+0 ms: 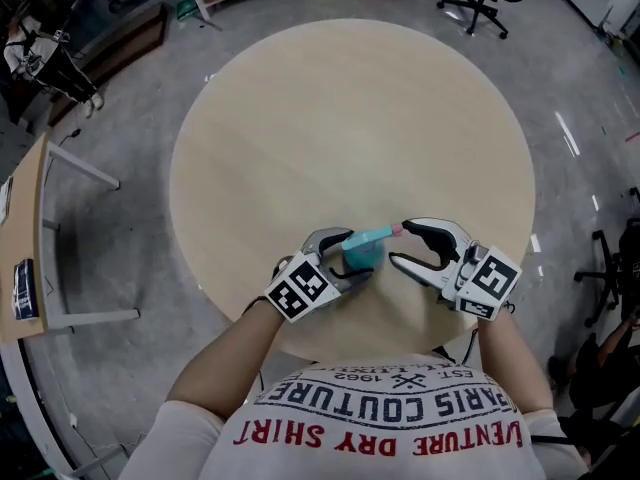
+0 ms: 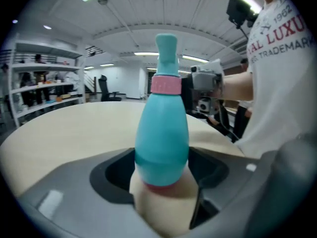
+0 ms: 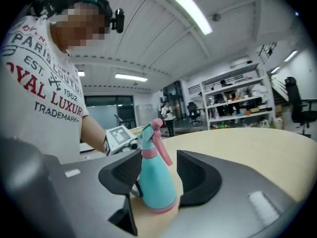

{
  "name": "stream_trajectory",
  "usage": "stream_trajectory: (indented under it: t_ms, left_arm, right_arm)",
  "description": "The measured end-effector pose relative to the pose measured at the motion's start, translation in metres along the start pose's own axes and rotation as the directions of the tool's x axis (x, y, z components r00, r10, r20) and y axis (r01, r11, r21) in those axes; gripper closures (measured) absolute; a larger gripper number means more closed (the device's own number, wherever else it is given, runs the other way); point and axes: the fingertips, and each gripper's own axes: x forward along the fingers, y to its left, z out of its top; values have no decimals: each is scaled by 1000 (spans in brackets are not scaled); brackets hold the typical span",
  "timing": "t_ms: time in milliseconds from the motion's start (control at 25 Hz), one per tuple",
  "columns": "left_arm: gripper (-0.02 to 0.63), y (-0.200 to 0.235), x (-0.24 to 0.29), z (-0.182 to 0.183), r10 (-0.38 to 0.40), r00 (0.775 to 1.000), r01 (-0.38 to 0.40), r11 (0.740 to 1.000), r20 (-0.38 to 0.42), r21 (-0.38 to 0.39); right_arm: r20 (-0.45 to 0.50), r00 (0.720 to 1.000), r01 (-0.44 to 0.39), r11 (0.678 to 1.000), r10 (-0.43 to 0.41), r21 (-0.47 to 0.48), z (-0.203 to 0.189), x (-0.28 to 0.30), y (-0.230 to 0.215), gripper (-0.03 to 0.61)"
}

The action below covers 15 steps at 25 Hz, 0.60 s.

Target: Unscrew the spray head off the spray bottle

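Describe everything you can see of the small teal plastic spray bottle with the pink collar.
The teal spray bottle has a smooth, pear-shaped plastic body, a pink base rim, a pink collar and a teal spray head with a pink trigger, still screwed on. It stands upright on the round beige table, near the person's edge. The left gripper is clamped on its lower body; the right gripper's open jaws flank it without pressing.
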Motion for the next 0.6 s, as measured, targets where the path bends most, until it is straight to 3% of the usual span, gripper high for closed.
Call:
stream_trajectory:
  t_ms: [160,280,400,520,600]
  left_arm:
    - [282,17,2,3,195,981,-193,974,4,-121]
    - [282,11,6,7,287,958,-285,946,-5,-154]
    - [282,4,11,10,335,942,-334,927,-23,-168]
    - [282,-2,16,9,341,940,-341,924,-31,-171]
    - [282,-4,18,11,339,940,-339,926,-28,-166]
  right_arm:
    - [1,997,81,997,-81,-20,-2,-2,4,366]
    - [10,992,124,992,-124,-33,-2,9,12,380]
    - [16,986,166,986,-165,-23,-4,16,13,380]
    - [28,981,192,981,-191,-27,-7,22,11,381]
    - [32,978,208,977,-207,-42,-6,22,9,428]
